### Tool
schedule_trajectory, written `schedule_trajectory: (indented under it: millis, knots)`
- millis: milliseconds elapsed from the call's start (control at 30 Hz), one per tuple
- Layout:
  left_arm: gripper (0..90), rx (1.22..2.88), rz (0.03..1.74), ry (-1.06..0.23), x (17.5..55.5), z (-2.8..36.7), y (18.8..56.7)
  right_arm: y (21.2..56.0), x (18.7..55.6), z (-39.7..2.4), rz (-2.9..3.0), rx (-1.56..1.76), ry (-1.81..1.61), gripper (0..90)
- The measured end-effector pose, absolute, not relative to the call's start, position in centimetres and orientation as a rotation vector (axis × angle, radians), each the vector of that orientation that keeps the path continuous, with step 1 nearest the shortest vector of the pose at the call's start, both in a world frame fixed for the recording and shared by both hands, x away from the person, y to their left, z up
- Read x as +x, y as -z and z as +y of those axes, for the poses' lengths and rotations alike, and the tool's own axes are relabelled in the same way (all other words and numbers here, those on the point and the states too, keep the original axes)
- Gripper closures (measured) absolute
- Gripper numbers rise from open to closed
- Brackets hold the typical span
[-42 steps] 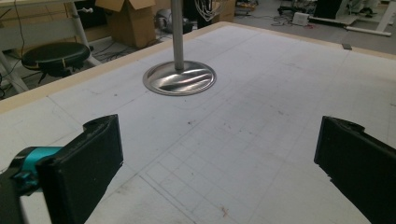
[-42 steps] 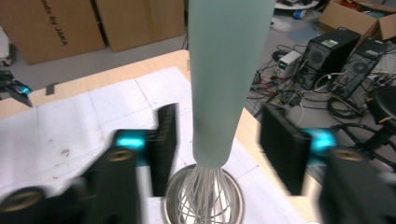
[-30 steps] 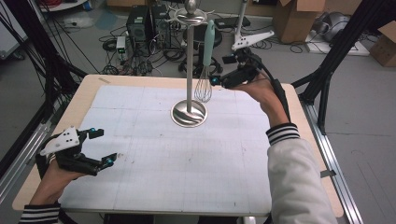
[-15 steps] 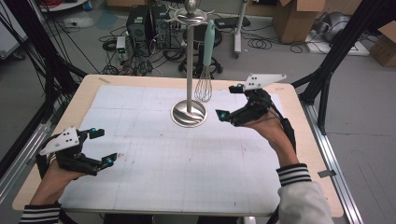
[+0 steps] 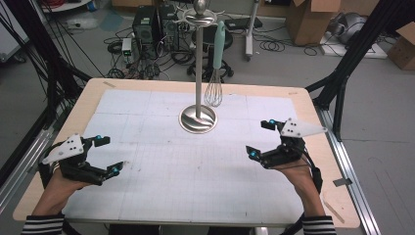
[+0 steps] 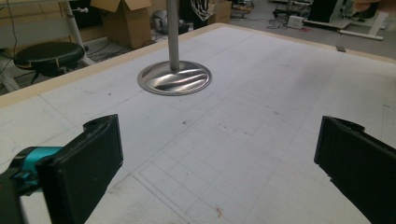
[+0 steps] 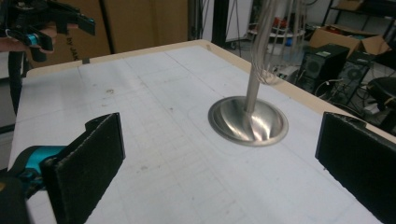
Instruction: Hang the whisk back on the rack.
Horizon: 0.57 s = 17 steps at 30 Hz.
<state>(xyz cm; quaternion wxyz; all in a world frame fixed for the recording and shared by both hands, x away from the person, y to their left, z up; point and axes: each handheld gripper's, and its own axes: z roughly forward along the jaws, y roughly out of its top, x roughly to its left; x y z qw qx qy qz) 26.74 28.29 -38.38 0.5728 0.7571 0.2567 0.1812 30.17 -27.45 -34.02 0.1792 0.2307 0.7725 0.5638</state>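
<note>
Drawn back from the stand (image 5: 197,119), the right tool (image 5: 265,138) is now held low, right of its base, jaws wide and empty. A whisk (image 5: 215,68) is left hanging from the stand's top; light and springy-wired, it is best gripped by the stiff handle. Left of the stand, the left tool (image 5: 108,155) is held wide.

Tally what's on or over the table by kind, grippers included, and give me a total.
Whisk, hanging from the stand: 1
Stand: 1
Grippers, left and right, both with jaws open and holding nothing: 2
Total: 4
</note>
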Motion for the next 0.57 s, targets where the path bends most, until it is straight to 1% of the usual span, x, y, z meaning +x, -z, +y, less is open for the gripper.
schedule_trajectory:
  millis: [167, 300, 567]
  knots:
    - [1.7, 1.777, 0.602, -0.425, 26.7, 28.2, 38.5, 36.5, 28.7, -29.0, 2.143, 0.701, -1.583, 0.1]
    - [1.7, 1.776, 0.602, -0.424, 26.7, 28.2, 38.6, 37.9, 28.2, -29.5, 2.115, 0.738, -1.609, 0.1]
    - [1.7, 1.776, 0.599, -0.42, 26.8, 28.2, 38.6, 38.3, 28.1, -29.4, 2.125, 0.76, -1.571, 0.1]
